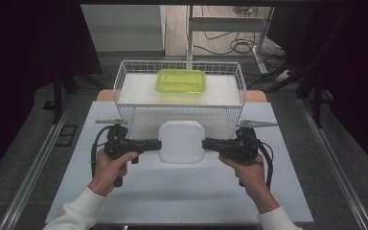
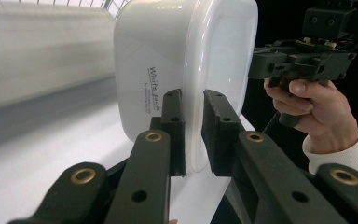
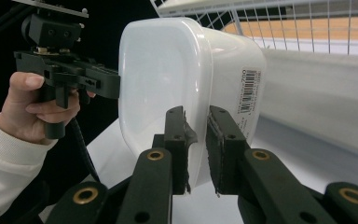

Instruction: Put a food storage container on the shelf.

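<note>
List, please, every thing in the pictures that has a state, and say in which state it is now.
White container: lid on, gripped at both side rims.
Left gripper: shut on the white container's left rim.
Right gripper: shut on its right rim.
Green container: closed, lying inside the wire basket.
Wire basket: upright at the table's far edge, holding the green container.
</note>
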